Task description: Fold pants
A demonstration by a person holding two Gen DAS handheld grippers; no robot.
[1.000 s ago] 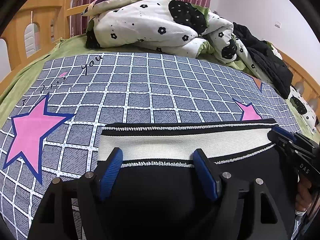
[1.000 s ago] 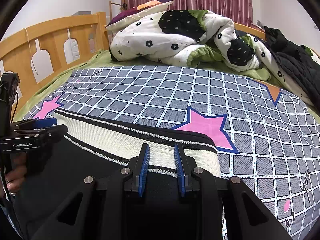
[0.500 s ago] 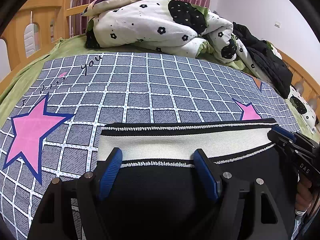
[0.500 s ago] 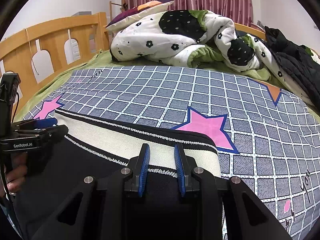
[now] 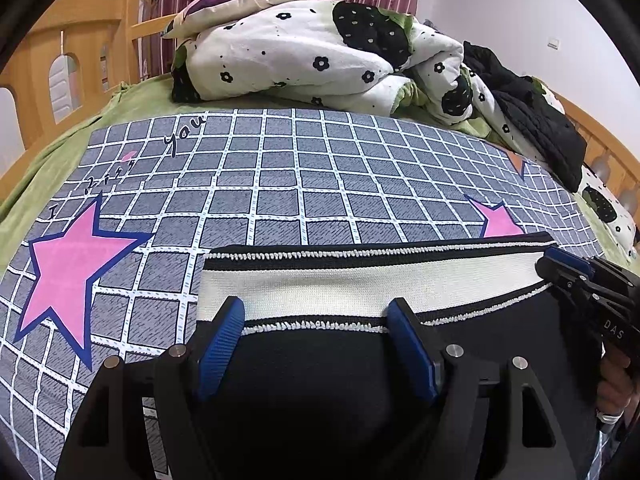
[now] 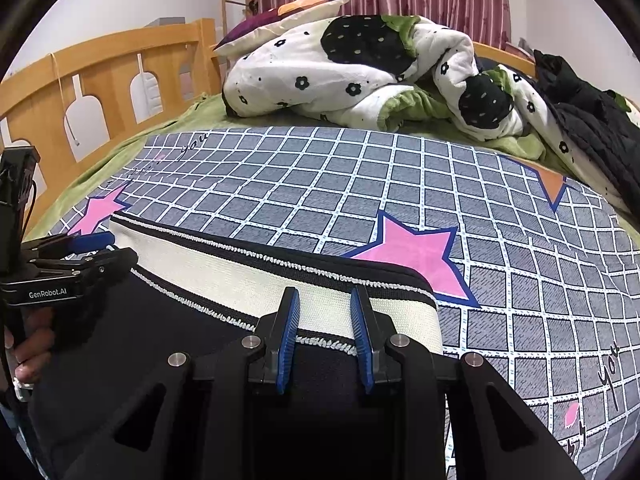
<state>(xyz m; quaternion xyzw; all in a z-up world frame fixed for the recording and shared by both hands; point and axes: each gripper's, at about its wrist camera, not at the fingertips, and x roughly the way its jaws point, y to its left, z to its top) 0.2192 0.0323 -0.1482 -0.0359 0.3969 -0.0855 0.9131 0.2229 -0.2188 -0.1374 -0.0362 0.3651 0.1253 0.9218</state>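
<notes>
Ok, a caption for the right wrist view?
Right gripper, jaws apart, over the pants waistband on a checked bedspread.

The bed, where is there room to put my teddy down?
The checked blanket is bare between the pants in front and the heaped quilt behind. It is crowded at the back: quilt, pillow and black coat.
</notes>
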